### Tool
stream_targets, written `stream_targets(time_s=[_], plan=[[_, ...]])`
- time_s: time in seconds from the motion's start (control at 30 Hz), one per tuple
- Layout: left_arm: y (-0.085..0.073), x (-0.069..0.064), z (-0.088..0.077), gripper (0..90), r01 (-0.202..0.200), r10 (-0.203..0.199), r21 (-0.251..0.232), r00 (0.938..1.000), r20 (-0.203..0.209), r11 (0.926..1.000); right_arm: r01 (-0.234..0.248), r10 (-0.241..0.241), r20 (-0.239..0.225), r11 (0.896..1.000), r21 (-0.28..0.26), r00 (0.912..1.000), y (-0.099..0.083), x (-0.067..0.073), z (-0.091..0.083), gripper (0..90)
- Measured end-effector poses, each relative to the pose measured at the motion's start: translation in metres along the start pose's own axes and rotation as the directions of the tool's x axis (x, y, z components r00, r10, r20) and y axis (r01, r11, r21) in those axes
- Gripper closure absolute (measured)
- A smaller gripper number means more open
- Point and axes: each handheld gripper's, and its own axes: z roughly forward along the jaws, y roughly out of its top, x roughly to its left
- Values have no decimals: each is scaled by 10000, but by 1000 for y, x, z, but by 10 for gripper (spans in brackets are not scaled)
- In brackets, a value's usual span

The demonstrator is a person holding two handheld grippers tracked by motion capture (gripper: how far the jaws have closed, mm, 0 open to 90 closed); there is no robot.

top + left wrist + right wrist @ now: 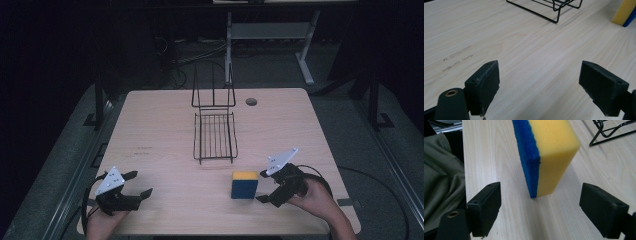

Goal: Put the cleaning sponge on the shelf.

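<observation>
A yellow sponge with a blue scouring side (244,184) stands on edge on the wooden table (160,130), near the front right. In the right gripper view the sponge (549,152) stands just ahead of the jaws, blue face to the left. My right gripper (264,186) is open, just right of the sponge and not touching it; seen along its own jaws, the right gripper (540,205) holds nothing. My left gripper (139,183) is open at the front left, over bare wood. In its own view the left gripper (539,80) is empty, with the sponge (625,12) far off.
A black wire rack (215,132) stands at the table's middle, its upright back toward the far edge; the rack's feet (544,10) show ahead of the left gripper. A round cable hole (251,102) lies at the far right. Grey fabric (441,177) hangs beyond the table edge.
</observation>
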Motion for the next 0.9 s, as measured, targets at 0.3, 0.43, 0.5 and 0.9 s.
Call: stream_targets(time_s=[0.3,0.43,0.5,0.9], plan=[[0,0,1,163,-10,10,-6,10000,12,10000,146,-145,-177,9999,62,9997,9,-1,7,171],[0,0,0,162,-1,1,-10,10000,6,10000,201,-201,-201,9998,39,9996,13,-2,8,171],[0,0,0,162,14,-14,-28,10000,2,10000,239,-238,-202,9997,67,9995,15,-2,8,172],[0,0,0,162,-13,13,-2,10000,18,10000,361,-356,-258,9992,191,9990,21,-6,16,183]])
